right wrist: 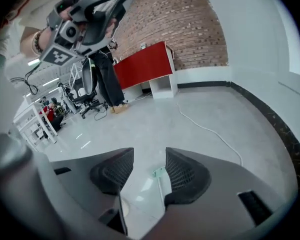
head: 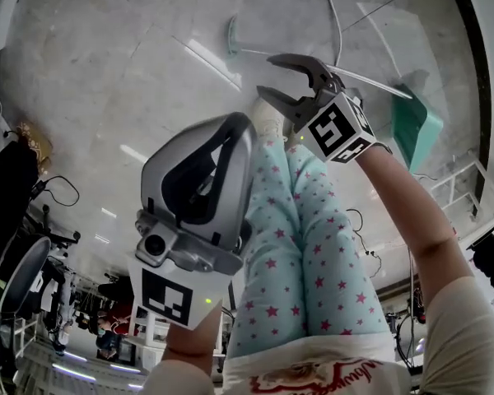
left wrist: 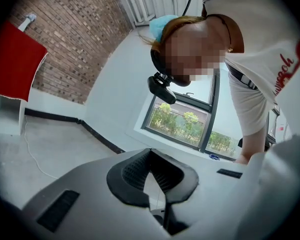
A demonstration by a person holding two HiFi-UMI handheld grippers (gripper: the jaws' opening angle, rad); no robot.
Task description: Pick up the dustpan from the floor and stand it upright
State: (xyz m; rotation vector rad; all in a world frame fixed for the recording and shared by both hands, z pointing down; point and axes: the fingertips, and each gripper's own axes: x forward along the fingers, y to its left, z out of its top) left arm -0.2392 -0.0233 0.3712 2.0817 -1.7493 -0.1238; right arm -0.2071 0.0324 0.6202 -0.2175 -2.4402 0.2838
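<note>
Right gripper (head: 267, 74), jaws spread and empty, was judged best lowered squarely astride the handle (head: 379, 83) of the dustpan (head: 417, 126) before closing; left gripper (head: 230, 130) was found pressed together, empty.

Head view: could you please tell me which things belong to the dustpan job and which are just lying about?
Job: teal dustpan; right claw, open and empty; left claw, shut.
Lying about: white cable; red cabinet; office chairs.

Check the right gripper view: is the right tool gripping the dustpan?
No, the right tool stands open, its jaws well apart and pressing on nothing.
</note>
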